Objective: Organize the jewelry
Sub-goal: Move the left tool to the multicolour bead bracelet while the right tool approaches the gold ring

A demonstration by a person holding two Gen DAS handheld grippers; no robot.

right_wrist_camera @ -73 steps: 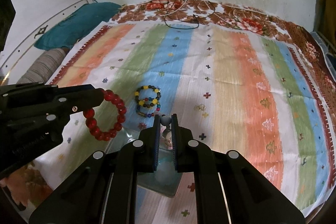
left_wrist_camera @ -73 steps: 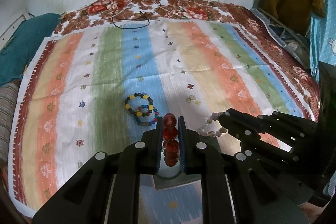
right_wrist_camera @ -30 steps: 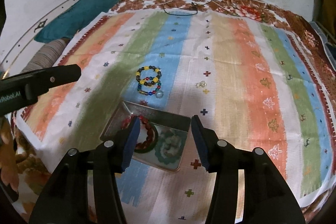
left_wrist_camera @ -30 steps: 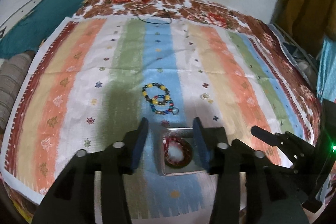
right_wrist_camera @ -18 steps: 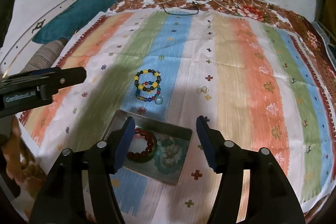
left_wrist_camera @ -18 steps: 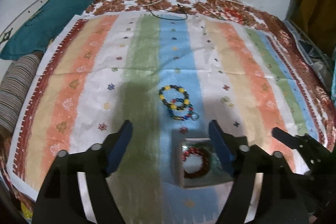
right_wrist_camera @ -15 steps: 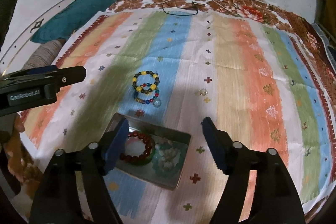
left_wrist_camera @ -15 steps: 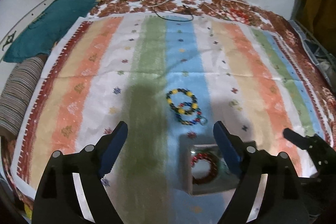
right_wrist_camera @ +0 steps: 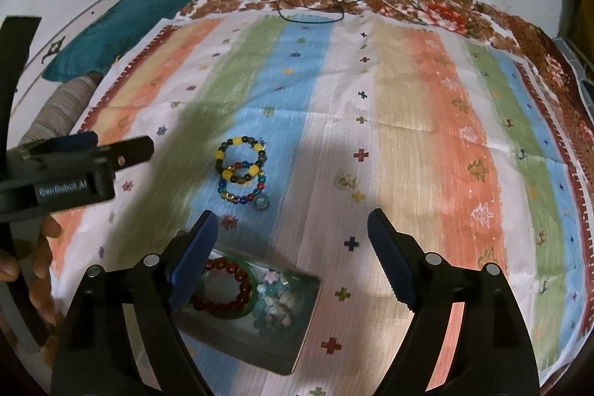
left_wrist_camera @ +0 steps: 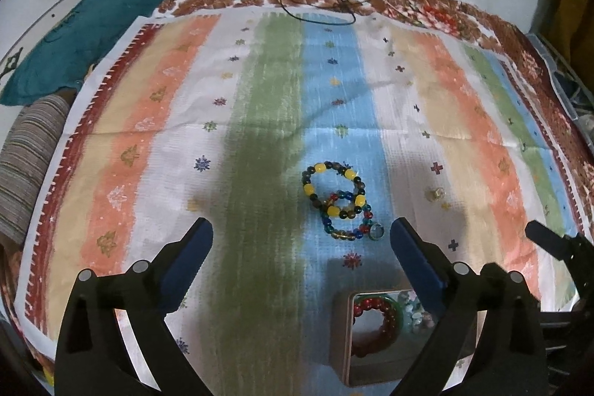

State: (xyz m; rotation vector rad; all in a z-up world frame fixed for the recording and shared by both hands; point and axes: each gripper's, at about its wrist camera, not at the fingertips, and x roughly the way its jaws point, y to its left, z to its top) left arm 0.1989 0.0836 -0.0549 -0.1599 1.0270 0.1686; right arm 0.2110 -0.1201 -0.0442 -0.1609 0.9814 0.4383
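Hovering over the striped cloth [right_wrist_camera: 408, 121]: left gripper [left_wrist_camera: 300, 240], fingers spread wide, gripping nothing. Likewise the right gripper [right_wrist_camera: 293, 229], spread wide and empty.

Sitting flat on the cloth, just below and between the right gripper's fingers: metal tin [right_wrist_camera: 297, 355]. Lying inside the tin: red bead bracelet [right_wrist_camera: 226, 288] on its left half, pale bead bracelet [right_wrist_camera: 276, 303] bunched on its right half.

Resting beyond the tin's far edge, on the blue stripe: 2 overlapping bracelets, yellow-and-dark bracelet [right_wrist_camera: 240, 160] farther out, multicolour bracelet [right_wrist_camera: 243, 192] closer. Lying beyond the tin to its right, well apart: small clear trinket [right_wrist_camera: 347, 182].
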